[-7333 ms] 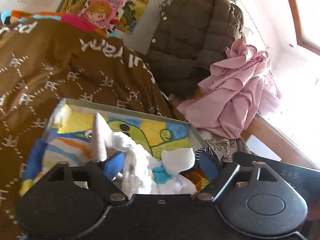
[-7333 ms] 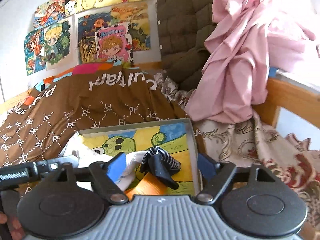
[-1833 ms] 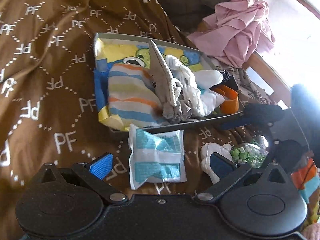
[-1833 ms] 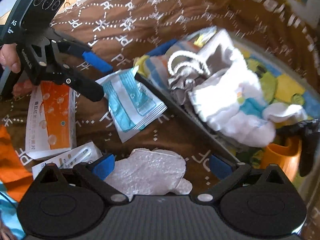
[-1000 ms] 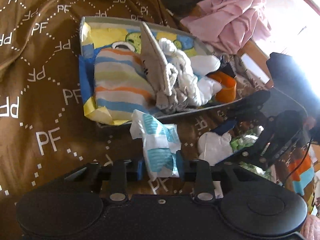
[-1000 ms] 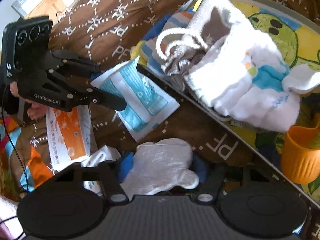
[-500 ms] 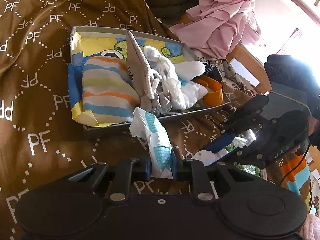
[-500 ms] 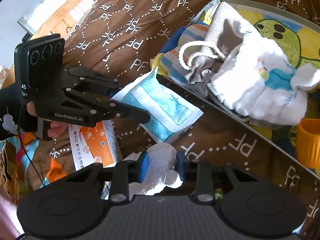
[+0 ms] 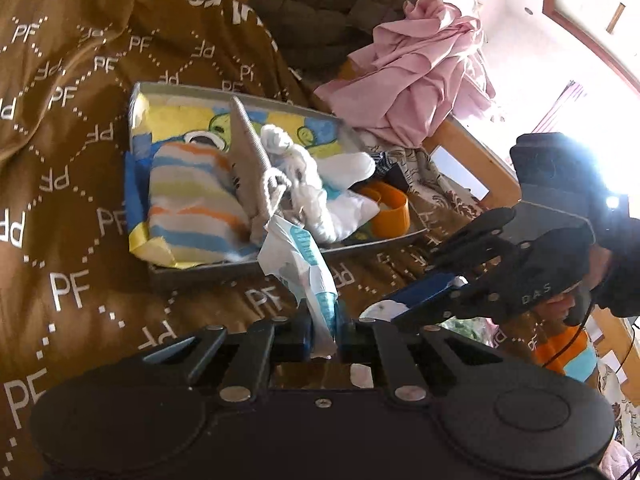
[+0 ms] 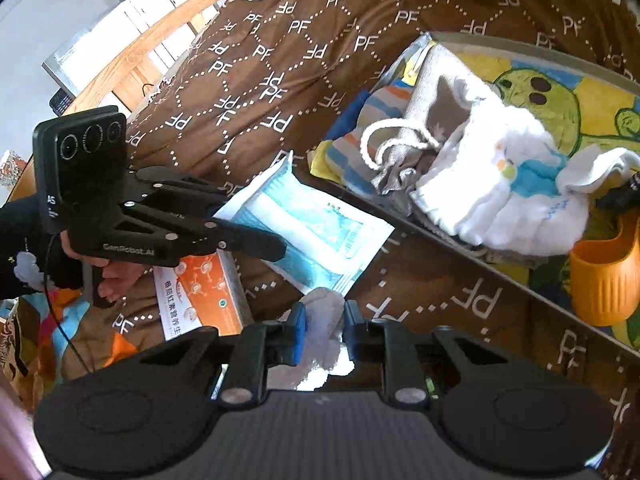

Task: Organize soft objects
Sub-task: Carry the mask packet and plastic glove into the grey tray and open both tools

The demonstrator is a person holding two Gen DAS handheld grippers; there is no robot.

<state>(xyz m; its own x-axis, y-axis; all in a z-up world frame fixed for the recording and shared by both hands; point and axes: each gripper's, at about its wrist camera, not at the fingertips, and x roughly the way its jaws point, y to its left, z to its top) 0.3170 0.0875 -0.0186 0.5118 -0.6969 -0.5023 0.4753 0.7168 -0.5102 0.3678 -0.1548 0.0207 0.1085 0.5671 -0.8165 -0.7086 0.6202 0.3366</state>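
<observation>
My left gripper [image 9: 323, 330] is shut on a white and teal plastic packet [image 9: 304, 264], lifted just short of the tray's near wall; the right wrist view shows the same packet [image 10: 316, 232] in the left gripper [image 10: 276, 246]. My right gripper [image 10: 323, 330] is shut on a white crumpled glove [image 10: 324, 312], held above the brown blanket; in the left wrist view the right gripper [image 9: 384, 308] hangs to the right. The grey tray [image 9: 208, 270] holds a striped cloth [image 9: 192, 208], a grey drawstring bag [image 9: 250, 176], white cloth [image 9: 320, 200] and an orange cup [image 9: 388, 208].
A brown blanket printed with PF [image 9: 72, 160] covers the bed. Pink cloth [image 9: 416, 80] and a dark quilted jacket [image 9: 320, 4] lie beyond the tray. An orange and white box [image 10: 200, 292] lies on the blanket left of my right gripper. A wooden bed rail [image 9: 472, 172] runs right.
Both grippers have risen with their loads. The packet now hangs higher and closer to the tray's near wall, and the glove has come up off the blanket.
</observation>
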